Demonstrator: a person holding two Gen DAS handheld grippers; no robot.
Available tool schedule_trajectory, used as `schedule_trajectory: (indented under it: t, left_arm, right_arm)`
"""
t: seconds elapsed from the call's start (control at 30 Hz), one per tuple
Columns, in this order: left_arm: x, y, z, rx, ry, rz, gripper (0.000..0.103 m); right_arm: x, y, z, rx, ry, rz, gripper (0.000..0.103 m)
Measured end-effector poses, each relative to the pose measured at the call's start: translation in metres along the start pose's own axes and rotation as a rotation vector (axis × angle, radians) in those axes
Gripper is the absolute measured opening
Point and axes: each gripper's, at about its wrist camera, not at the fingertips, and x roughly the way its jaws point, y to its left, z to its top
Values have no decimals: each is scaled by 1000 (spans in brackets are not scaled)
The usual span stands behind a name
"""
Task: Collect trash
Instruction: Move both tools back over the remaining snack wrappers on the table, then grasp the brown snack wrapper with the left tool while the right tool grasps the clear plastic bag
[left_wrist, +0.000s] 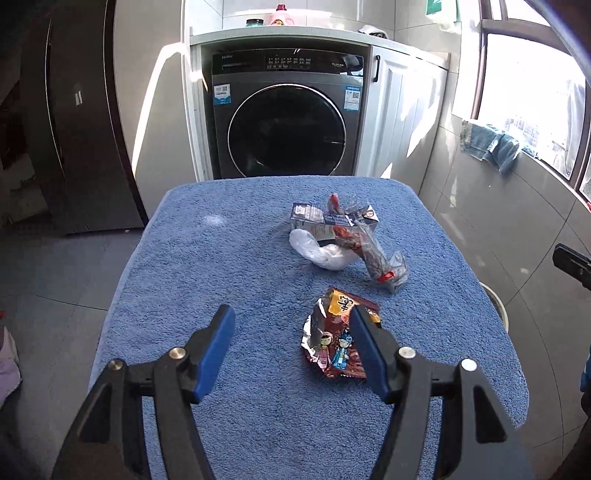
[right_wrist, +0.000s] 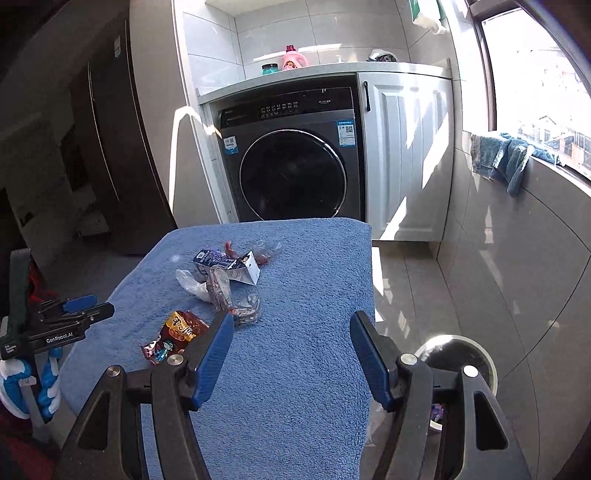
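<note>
Trash lies on a table covered by a blue towel (left_wrist: 229, 280). A red snack wrapper (left_wrist: 334, 338) lies nearest, just left of my left gripper's right finger. Behind it are a clear crumpled wrapper (left_wrist: 376, 254), a white plastic scrap (left_wrist: 321, 253) and a small dark carton (left_wrist: 332, 218). My left gripper (left_wrist: 291, 321) is open and empty above the towel. My right gripper (right_wrist: 291, 326) is open and empty over the towel's right part (right_wrist: 303, 369). The snack wrapper (right_wrist: 177, 334), carton (right_wrist: 232, 266) and clear wrapper (right_wrist: 231, 295) lie to its left. The left gripper (right_wrist: 79, 308) shows at the left edge.
A round metal trash bin (right_wrist: 461, 358) stands on the floor right of the table, partly behind my right finger. A washing machine (left_wrist: 286, 122) and white cabinet (left_wrist: 402, 110) stand behind the table. A blue cloth (left_wrist: 491, 146) hangs on the window sill.
</note>
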Motion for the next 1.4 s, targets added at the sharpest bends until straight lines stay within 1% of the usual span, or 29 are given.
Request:
schedule_trajectory:
  t: [0.17,0.4,0.73,0.97,1.13,1.27,1.4]
  left_arm:
    - [3,8,-9,-19,31,-29,64]
    - [15,5,-16,-14,70,-63,65]
    - [40,-4,-17,-12,146,-102,66]
    - [60,-9,-18,-20,209,-109,66]
    - [72,-7,-20,-58,245,-136,66]
    - [78,0,-26,-104,273,-197,66]
    - [92,-1,-33,-143,335,-235,66]
  right_arm:
    - [18,21,-5,-22,43,26,63]
    - [36,32,-4,-41,73,43,63]
    - [59,25,-4,-42,114,67,63]
    - [80,23,-4,-67,139,102,63]
    - [92,21,-4,-77,153,126,63]
    - [102,19,-6,-81,166,139,63]
    - [114,16,-9,-80,185,156,63]
